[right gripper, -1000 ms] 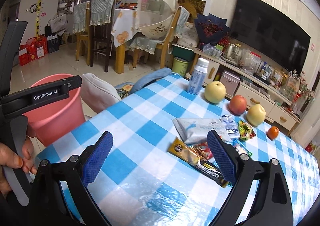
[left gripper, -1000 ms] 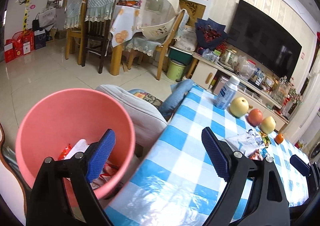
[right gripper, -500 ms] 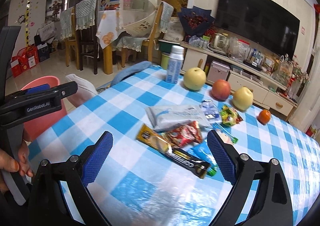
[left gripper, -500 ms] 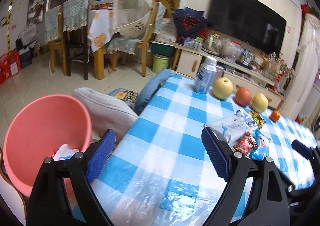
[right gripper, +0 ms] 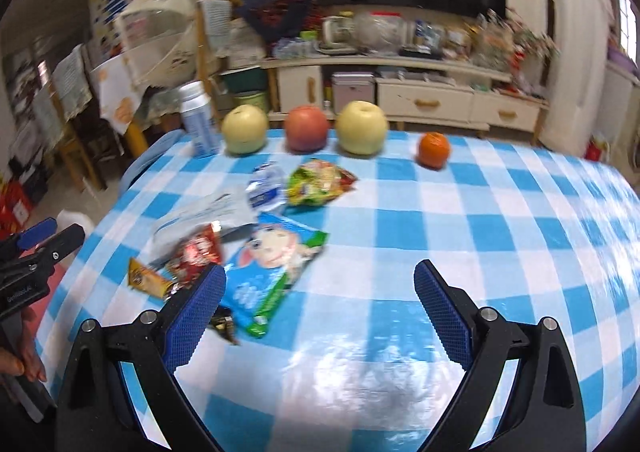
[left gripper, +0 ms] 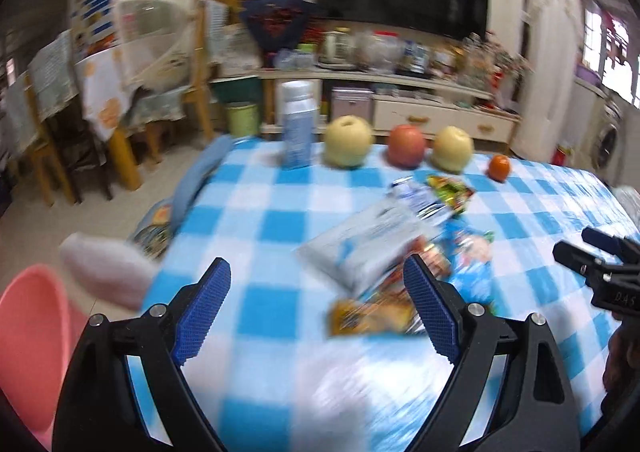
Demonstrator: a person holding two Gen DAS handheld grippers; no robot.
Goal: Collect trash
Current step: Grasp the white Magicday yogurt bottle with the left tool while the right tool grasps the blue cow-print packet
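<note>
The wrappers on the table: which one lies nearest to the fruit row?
The green and yellow snack bag. It lies just before the red apple, farther back than the blue cartoon wrapper and red wrapper.

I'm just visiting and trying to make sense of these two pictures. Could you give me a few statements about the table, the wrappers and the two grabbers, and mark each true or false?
1. Both grippers are open and empty. True: the left gripper and right gripper hold nothing.
2. The wrappers are piled in the pink bin. False: they lie on the checked table; the bin stands beside it.
3. Four fruits line the table's far edge. True: two pears, an apple and an orange.
4. The bottle stands right of the orange. False: the bottle is at the left end of the row.
5. The green snack bag lies near the fruit. True.
</note>
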